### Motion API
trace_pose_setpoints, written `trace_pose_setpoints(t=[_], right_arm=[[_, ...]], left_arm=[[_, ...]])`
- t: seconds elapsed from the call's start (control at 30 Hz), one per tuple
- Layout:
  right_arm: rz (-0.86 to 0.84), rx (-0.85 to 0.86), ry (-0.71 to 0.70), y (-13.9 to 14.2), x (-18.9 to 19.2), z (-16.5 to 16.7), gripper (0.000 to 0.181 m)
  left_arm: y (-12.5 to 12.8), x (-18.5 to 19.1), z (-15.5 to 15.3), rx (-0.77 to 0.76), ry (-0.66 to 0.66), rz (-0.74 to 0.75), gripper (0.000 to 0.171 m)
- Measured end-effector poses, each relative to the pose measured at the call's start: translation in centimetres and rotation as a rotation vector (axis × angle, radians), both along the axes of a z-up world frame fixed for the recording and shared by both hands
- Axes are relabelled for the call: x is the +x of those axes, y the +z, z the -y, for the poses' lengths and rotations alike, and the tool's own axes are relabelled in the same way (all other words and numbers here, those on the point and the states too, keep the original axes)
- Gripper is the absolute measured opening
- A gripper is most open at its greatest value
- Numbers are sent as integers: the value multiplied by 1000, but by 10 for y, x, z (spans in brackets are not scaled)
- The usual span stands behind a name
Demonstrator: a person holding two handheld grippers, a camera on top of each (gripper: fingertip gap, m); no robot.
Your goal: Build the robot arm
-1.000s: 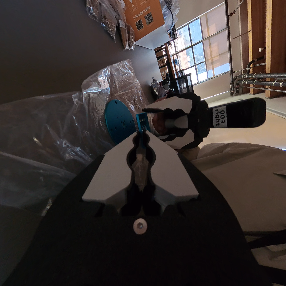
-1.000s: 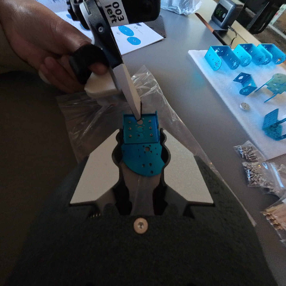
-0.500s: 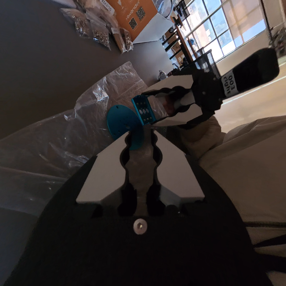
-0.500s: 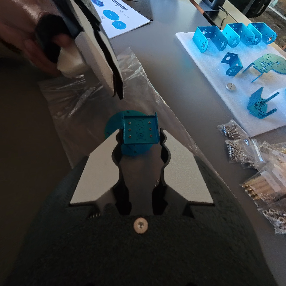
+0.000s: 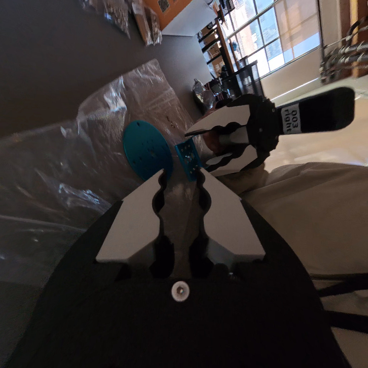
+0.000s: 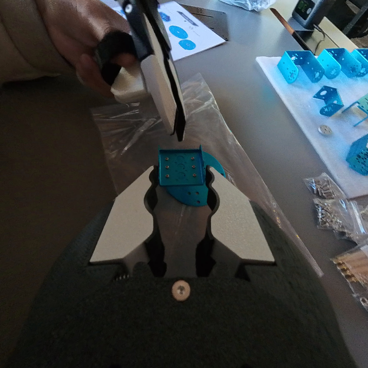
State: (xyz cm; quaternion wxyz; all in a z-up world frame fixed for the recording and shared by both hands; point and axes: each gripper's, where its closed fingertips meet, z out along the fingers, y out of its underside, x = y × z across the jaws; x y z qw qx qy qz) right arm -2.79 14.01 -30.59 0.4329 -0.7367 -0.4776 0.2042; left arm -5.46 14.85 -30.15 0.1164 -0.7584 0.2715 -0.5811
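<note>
My right gripper (image 6: 181, 169) is shut on a small blue U-shaped bracket (image 6: 180, 169) with several holes and holds it just above a round blue disc (image 6: 191, 196). The disc lies on a clear plastic bag (image 6: 211, 119) on the grey table. My left gripper (image 5: 182, 172) is open and empty. Its tips are close beside the bracket (image 5: 188, 159) and the disc (image 5: 146, 151) without touching them. In the right wrist view the left gripper (image 6: 177, 133) hangs just above the bracket's far edge, held by a hand (image 6: 79, 39). The right gripper also shows in the left wrist view (image 5: 196, 153).
A white foam tray (image 6: 298, 95) with several blue brackets lies at the right. Bags of screws (image 6: 328, 209) sit near the right edge. A printed sheet (image 6: 191, 35) lies at the back. An orange box (image 5: 169, 12) stands on the table's far side. A person's beige clothing (image 5: 298, 209) is close. Left and right tips are no more than a few centimetres apart.
My left gripper let go of the bracket's edge, opened and drew back a little. My right gripper kept the bracket and shifted it off the disc's centre.
</note>
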Motion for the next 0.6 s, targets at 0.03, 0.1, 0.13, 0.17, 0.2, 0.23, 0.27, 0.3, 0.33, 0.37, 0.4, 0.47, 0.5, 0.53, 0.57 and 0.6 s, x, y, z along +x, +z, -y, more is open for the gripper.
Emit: trace_pose_setpoints(t=[0.03,0.1,0.13,0.17,0.2,0.23,0.27,0.3,0.33,0.37,0.4,0.47,0.5,0.53,0.57,0.6], right_arm=[[3,8,7,0,-4,2,47],[4,27,23,3,-10,5,47],[4,40,29,4,-13,7,47],[5,54,35,6,-16,9,47],[10,65,41,6,-19,11,46],[12,77,44,8,-21,12,46],[11,83,49,9,-23,13,47],[12,81,55,9,-25,15,46],[14,80,57,8,-26,16,46],[13,82,57,9,-27,16,46],[12,81,54,8,-27,16,46],[2,54,38,5,-28,15,46],[-5,46,27,5,-28,14,46],[-27,50,20,8,-29,14,46],[-53,49,8,11,-28,13,46],[-83,37,-14,13,-26,11,51]], left_arm=[[1,0,4,-65,-6,15,29],[5,-1,9,-178,-6,66,27],[5,-1,11,-215,4,75,26],[4,-2,13,-242,10,84,24],[5,-1,16,-267,6,96,20],[5,-1,19,-285,0,100,19],[4,-1,21,-294,1,100,15],[5,0,21,-298,6,106,7],[5,0,22,-300,8,110,2],[5,0,23,-298,12,108,2],[5,-1,23,-298,19,107,2],[5,-2,21,-309,38,110,1],[4,-2,20,-321,49,115,1],[4,-1,19,-335,51,122,1],[4,-2,19,-346,54,127,1],[3,-3,16,-345,70,125,1]])
